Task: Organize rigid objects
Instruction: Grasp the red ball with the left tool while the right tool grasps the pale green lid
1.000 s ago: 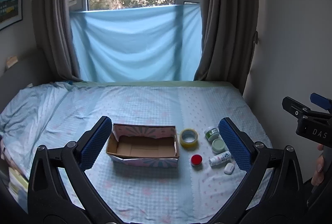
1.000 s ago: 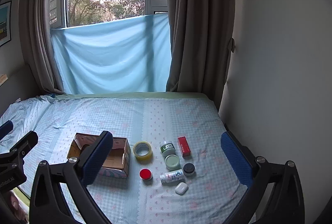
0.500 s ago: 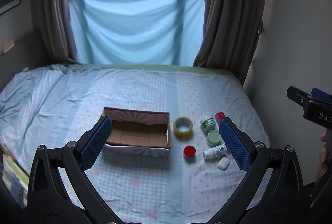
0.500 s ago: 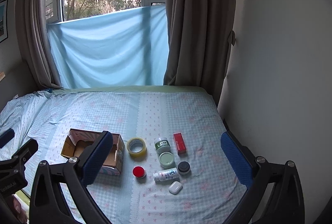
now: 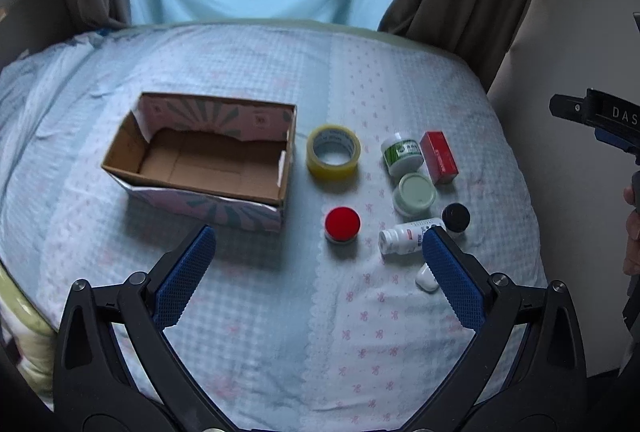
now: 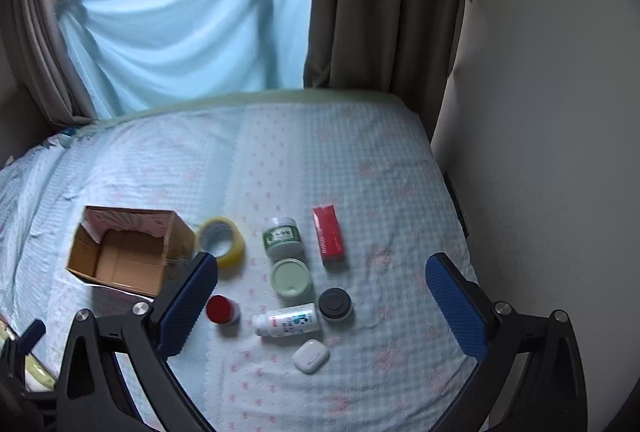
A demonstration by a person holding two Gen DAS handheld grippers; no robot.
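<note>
1. The cardboard box (image 5: 200, 160) sits empty on the bed (image 5: 280, 332), left of the loose items.
2. Your left gripper (image 5: 316, 272) hangs wide open, holding nothing; the red-capped jar (image 5: 342, 224) lies just ahead between its fingers.
3. Your right gripper (image 6: 322, 298) is equally spread and empty, above the white bottle (image 6: 288, 320), whose long axis runs left-right.
4. Nothing is boxed yet.

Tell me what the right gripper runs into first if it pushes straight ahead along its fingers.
Most likely the white bottle lying on its side, or the dark-lidded jar beside it: both sit between the open fingers of the right gripper in its own view. Depth is unclear; nothing nearer blocks the way, though the white earbud case lies just below that line.
</note>
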